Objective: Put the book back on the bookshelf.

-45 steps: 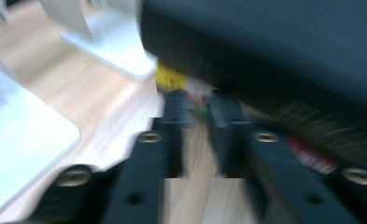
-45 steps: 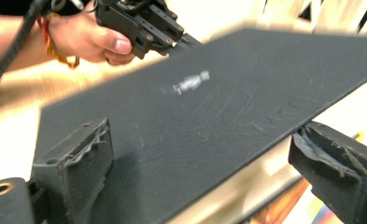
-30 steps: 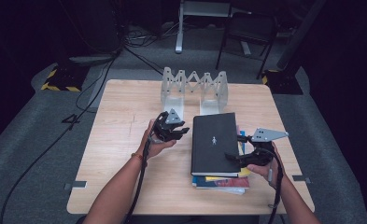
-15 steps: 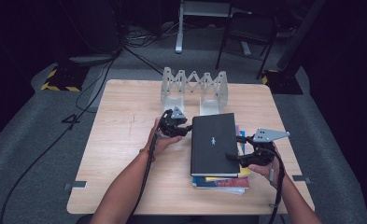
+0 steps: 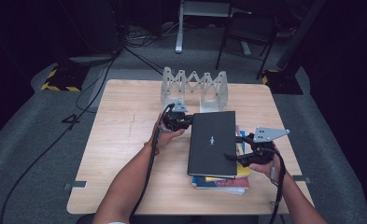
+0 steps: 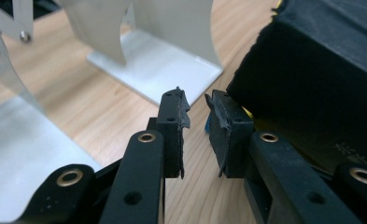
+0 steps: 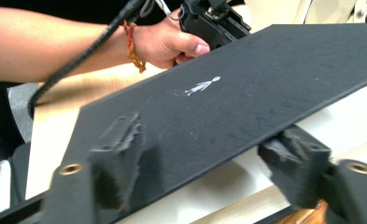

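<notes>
We see a black book (image 5: 213,142) lying on top of a stack of books (image 5: 221,181) at the near right of the wooden table (image 5: 125,140). A small white figure marks its cover. Below it the stack shows yellow, blue and red edges.

The right gripper (image 5: 237,151) sits at the book's right edge, the hand (image 5: 265,165) behind it. In the right gripper view, one jaw lies over the cover (image 7: 246,88) and the other under it, by the pale page block. The jaws have just been closing with the cover between them. The pads (image 7: 120,140) look close to the cover, but we cannot tell if they press on it; the view is blurred there.

The left gripper (image 5: 187,122) is at the book's far left corner, held in the left hand (image 5: 168,135). In the left gripper view its fingertips (image 6: 176,112) stand a narrow gap apart, nothing between them, bare table under the gap. The book's corner (image 6: 321,84) is just beside the right-hand jaw. These jaws have just been closing too.

A white folding rack (image 5: 195,86) stands at the table's far edge, just beyond the book. Its base plate (image 6: 158,65) shows near the left gripper's tips.

Cables trail from both grippers towards the person. A chair (image 5: 246,32) stands on the floor beyond the table.
</notes>
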### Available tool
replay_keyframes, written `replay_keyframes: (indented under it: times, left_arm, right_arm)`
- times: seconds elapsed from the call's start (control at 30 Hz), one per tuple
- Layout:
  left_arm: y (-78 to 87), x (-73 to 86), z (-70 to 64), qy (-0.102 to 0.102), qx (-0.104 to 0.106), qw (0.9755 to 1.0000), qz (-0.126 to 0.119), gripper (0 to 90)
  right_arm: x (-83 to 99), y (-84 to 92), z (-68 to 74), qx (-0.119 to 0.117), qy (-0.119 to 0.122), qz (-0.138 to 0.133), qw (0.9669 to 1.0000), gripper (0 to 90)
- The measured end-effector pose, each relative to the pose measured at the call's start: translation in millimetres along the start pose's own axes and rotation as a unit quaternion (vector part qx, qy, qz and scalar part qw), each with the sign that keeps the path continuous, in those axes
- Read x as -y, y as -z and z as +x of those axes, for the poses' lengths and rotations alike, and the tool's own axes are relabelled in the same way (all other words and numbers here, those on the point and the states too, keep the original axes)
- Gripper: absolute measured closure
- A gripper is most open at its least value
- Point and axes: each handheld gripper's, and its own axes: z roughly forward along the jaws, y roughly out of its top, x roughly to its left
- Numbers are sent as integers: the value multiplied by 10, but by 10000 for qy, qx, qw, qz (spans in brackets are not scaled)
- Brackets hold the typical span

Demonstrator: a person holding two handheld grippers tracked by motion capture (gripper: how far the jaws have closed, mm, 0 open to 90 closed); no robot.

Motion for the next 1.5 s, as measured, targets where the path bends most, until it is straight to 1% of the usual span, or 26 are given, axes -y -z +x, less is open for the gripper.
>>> replay_keyframes:
  times: [0.03, 0.07, 0.1, 0.13, 0.17, 0.2, 0.23, 0.27, 0.3, 0.33, 0.4, 0.5, 0.6, 0.67, 0.73, 0.77, 0.83, 0.9, 0.93, 1.0, 1.03, 1.13, 1.2, 1.27, 1.33, 1.5]
  left_arm:
    - [14, -16, -3, 67, 78, 9999, -67, 752]
    - [14, -16, -3, 67, 78, 9999, -67, 758]
    - [29, -48, -20, 26, 56, 10000, -68, 758]
    - [52, -97, -53, -99, -15, 9999, -75, 764]
    - [71, -121, -65, -102, 15, 9999, -87, 767]
    - [71, -121, -65, -102, 15, 9999, -87, 775]
    - [111, -165, -84, -85, 64, 9998, -178, 775]
    - [111, -165, -84, -85, 64, 9998, -178, 775]
    - [136, -193, -98, -135, 49, 9997, -215, 775]
    - [150, -212, -106, -76, 94, 9996, -269, 775]
    - [163, -245, -121, -65, 74, 9994, -326, 775]
    - [166, -281, -105, 62, 207, 9987, -471, 795]
    - [156, -322, -81, 127, 223, 9981, -551, 814]
    - [164, -339, -53, 152, 269, 9976, -620, 834]
    - [174, -352, -44, 146, 248, 9974, -653, 836]
    - [210, -393, -26, 146, 258, 9970, -720, 838]
    - [233, -420, -23, 141, 254, 9968, -751, 838]
    - [273, -472, -26, 73, 261, 9964, -805, 838]
    - [298, -509, -45, 8, 215, 9961, -857, 837]
    - [338, -565, -56, 17, 281, 9952, -942, 838]
    - [359, -599, -67, -12, 260, 9948, -988, 838]
    - [415, -668, -84, -118, 208, 9945, -1024, 839]
    - [452, -700, -84, -154, 217, 9942, -1043, 840]
    - [484, -726, -97, -226, 151, 9944, -1022, 840]
    - [505, -737, -101, -242, 155, 9942, -1040, 852]
    - [631, -806, -155, -376, 85, 9933, -1088, 859]
  right_arm:
    - [-7, 22, 10, -9, 32, -49, 10000, 367]
    - [-16, 41, 20, -28, 63, -95, 9999, 388]
    - [-29, 59, 27, -56, 102, -106, 9999, 401]
    - [-36, 69, 32, -77, 119, -107, 9998, 412]
    - [-42, 83, 36, -102, 138, -146, 9997, 433]
    - [-42, 83, 36, -102, 138, -146, 9997, 433]
    - [-60, 113, 54, -176, 191, -228, 9994, 461]
    - [-71, 121, 69, -183, 222, -232, 9993, 470]
    - [-71, 121, 69, -183, 222, -232, 9993, 470]
    - [-90, 133, 91, -187, 290, -264, 9991, 483]
    - [-122, 146, 111, -199, 365, -257, 9988, 493]
    - [-151, 153, 99, -233, 356, -270, 9987, 523]
    - [-219, 151, 99, -207, 429, -190, 9987, 529]
    - [-266, 147, 87, -175, 482, -145, 9986, 534]
    - [-283, 147, 76, -170, 494, -136, 9985, 539]
    - [-320, 148, 66, -128, 562, -129, 9983, 545]
    - [-338, 150, 67, -118, 591, -127, 9981, 552]
    - [-369, 161, 76, -79, 676, -123, 9976, 566]
    - [-385, 174, 82, -57, 719, -102, 9973, 577]
    - [-407, 193, 88, -33, 783, -116, 9969, 602]
    - [-417, 196, 95, -4, 826, -107, 9965, 611]
    - [-437, 214, 104, 72, 877, -143, 9960, 641]
    - [-447, 226, 97, 84, 881, -162, 9959, 656]
    - [-459, 234, 96, 121, 913, -155, 9956, 667]
    - [-466, 238, 97, 145, 932, -160, 9954, 671]
    - [-463, 262, 101, 256, 960, -282, 9947, 722]
